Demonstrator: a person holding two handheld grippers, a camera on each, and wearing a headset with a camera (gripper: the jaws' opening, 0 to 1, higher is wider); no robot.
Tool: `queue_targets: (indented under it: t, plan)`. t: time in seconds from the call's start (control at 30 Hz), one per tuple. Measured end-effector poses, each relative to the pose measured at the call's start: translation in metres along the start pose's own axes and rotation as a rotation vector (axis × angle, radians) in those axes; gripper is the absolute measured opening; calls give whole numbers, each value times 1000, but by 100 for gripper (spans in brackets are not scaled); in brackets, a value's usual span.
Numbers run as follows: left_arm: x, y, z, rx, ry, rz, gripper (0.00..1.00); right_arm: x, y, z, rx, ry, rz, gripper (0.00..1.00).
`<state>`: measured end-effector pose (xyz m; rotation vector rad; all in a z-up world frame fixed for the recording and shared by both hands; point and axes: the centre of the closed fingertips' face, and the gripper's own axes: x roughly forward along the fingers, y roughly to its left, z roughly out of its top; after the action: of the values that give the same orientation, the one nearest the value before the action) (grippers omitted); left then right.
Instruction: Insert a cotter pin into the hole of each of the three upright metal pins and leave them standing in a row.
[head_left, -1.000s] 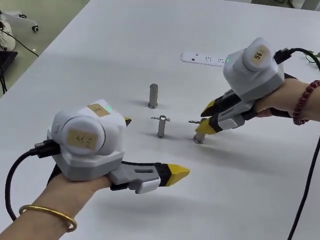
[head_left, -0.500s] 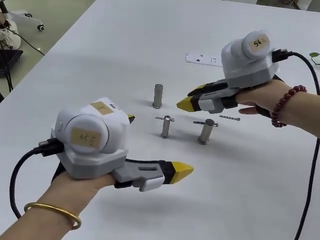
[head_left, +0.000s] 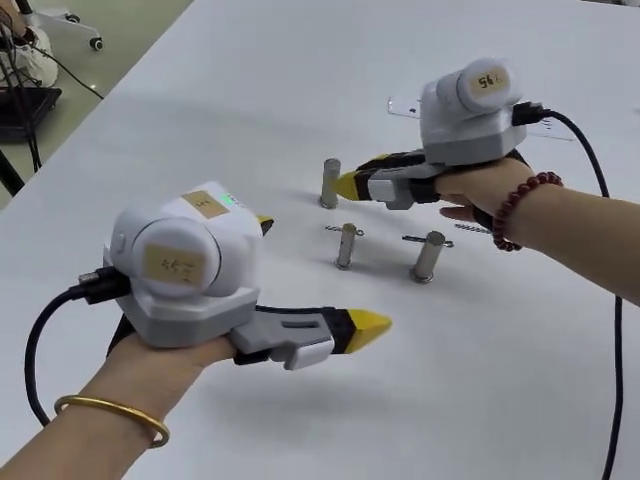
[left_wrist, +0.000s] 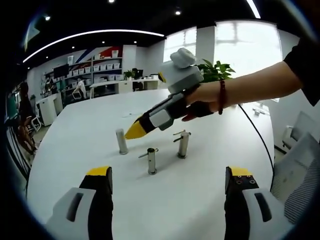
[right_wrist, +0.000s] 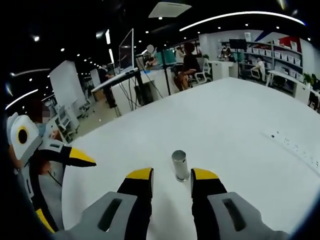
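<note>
Power strip (head_left: 402, 105): mostly hidden behind the right tongs (head_left: 358, 175); its left end pokes out.
Loose cotter pin (head_left: 471, 229): thin, partly covered by the right hand (head_left: 472, 190).
Far pin (head_left: 330, 182): its hole is too small to make out.
Left tongs (head_left: 318, 272): far jaw hidden behind the body, save its yellow tip.

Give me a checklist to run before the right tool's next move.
1. Three pins upright: ok. That covers the far pin, middle pin and right pin.
2. Middle cotter and right cotter through their pins: ok.
3. Cotter in far pin: not ok, bare.
4. Right tool carrying a cotter: not ok; jaws open, empty, tip beside the far pin.
5. Spare cotter on the table: ok, by the right hand.
6. Left tool clear of the pins: ok, open.
</note>
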<state>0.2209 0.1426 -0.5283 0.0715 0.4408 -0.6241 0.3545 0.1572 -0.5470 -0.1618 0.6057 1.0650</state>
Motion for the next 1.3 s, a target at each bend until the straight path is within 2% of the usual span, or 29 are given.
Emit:
queue_targets:
  t: [0.1, 0.17, 0.23, 0.3, 0.4, 0.57, 0.93, 1.07, 1.17, 1.3]
  plan:
    - [0, 0, 1, -5, -8, -2, 93, 13, -11, -3, 10, 1, -14, 25]
    - [-1, 1, 3, -8, -16, 0, 93, 17, -12, -1, 17, -9, -16, 25]
    - [-1, 2, 3, -14, -19, 3, 93, 23, -15, -3, -9, 4, -21, 23]
    - [-1, 2, 3, -18, -22, 6, 93, 26, -12, -4, -26, 17, -16, 21]
    - [-1, 3, 3, -24, -19, 8, 91, 31, -9, -4, -2, 6, -12, 20]
    - [0, 2, 2, -22, -16, 4, 91, 40, -11, -9, 1, 15, -28, 20]
    - [0, 1, 2, -29, -14, 2, 89, 46, -21, -6, -32, 22, -67, 10]
    - [0, 2, 2, -34, -13, 3, 88, 45, -20, -6, -15, 19, -64, 10]
    - [1, 2, 1, -31, -10, 2, 88, 44, -19, -6, -67, 27, -49, 9]
    - [0, 3, 2, -31, -12, 7, 85, 43, -20, -7, -86, 43, -53, 9]
